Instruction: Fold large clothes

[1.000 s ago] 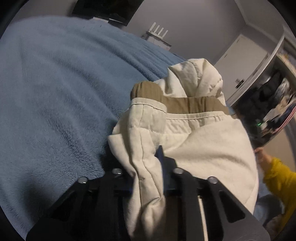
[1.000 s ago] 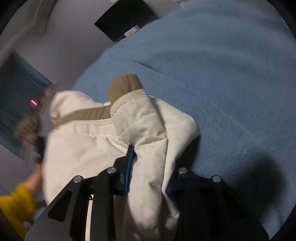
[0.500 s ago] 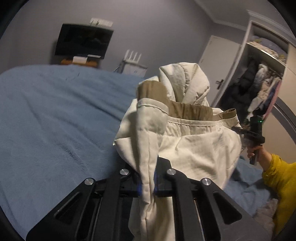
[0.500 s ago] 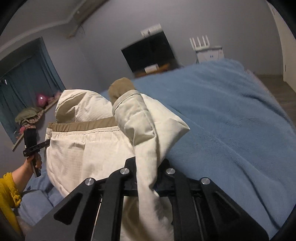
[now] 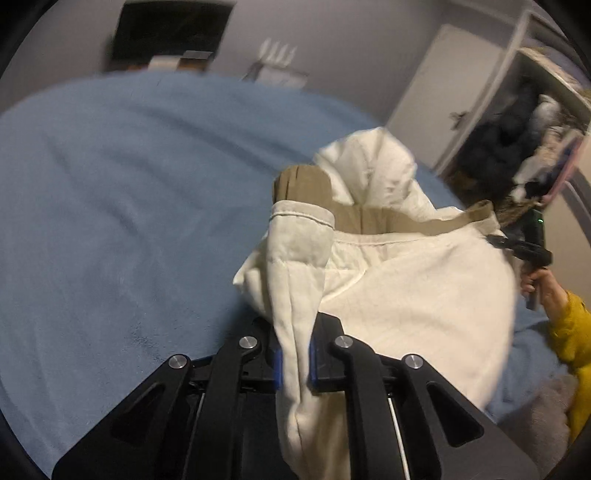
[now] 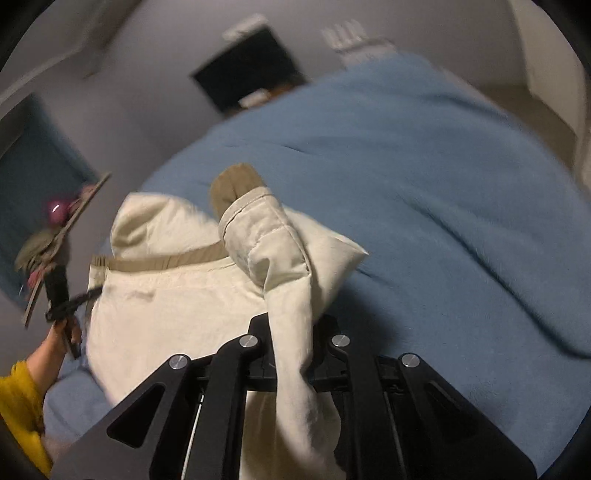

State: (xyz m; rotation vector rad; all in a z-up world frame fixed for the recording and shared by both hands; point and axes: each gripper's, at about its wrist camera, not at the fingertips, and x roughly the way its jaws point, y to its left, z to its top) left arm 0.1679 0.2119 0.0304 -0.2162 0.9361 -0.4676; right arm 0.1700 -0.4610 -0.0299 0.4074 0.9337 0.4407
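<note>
Between left gripper pads: cream garment, hem hidden.

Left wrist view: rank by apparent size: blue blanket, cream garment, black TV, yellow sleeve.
1. blue blanket, fills most of the frame
2. cream garment, though nearness to the camera inflates it
3. black TV
4. yellow sleeve, partly cut off at the edge, so unsure against the TV

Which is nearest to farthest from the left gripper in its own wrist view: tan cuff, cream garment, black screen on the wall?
1. cream garment, pinched in the left gripper.
2. tan cuff, above the gripper, mid-frame.
3. black screen, far wall, upper left.
</note>
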